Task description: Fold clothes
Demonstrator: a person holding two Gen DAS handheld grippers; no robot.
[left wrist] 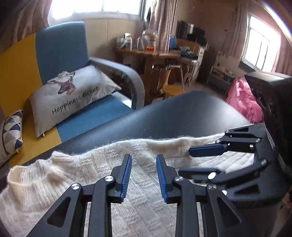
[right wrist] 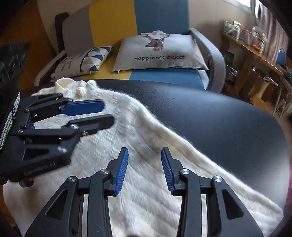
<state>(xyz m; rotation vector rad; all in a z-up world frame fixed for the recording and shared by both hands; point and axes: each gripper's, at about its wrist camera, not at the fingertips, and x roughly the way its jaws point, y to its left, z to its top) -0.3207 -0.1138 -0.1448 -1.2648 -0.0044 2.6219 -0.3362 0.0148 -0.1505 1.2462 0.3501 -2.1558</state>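
Cream fuzzy knit sweater spread on dark leather counter; left tool and right tool both apart, holding nothing; best gripped at edges, lifted evenly.

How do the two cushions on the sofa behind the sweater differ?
The deer cushion is plain grey with a stag's head and the words "Happiness ticket"; the triangle cushion has a blue and grey triangle pattern and no visible text. The deer cushion looks larger. It leans against the blue section of the sofa, while the triangle cushion lies on the yellow section. Both have a zipper along the near edge and sit beyond the white sweater.
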